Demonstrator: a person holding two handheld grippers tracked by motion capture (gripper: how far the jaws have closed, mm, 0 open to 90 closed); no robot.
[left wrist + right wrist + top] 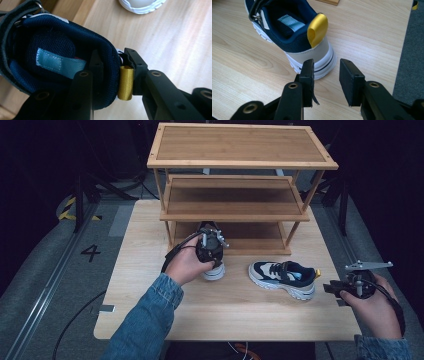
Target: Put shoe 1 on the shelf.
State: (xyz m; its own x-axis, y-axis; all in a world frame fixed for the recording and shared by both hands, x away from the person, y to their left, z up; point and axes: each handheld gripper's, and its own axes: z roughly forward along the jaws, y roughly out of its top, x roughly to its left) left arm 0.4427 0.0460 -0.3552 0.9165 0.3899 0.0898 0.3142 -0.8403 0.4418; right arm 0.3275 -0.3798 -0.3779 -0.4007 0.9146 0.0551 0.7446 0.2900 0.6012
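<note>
Left claw (113, 75) clamps the heel collar of the shoe (62, 62), centre frame before the rack (235, 215); keep it level going in. Right claw (325, 82) gapes, empty, behind second shoe (294, 32).

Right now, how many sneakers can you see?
2: one sneaker gripped at its heel by the left hand-held gripper before the shoe rack, the other sneaker lying free at its right.

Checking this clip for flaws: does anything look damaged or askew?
One small thing: a thin dark strip peels off the right gripper's left pad. The two shoes look intact.
</note>
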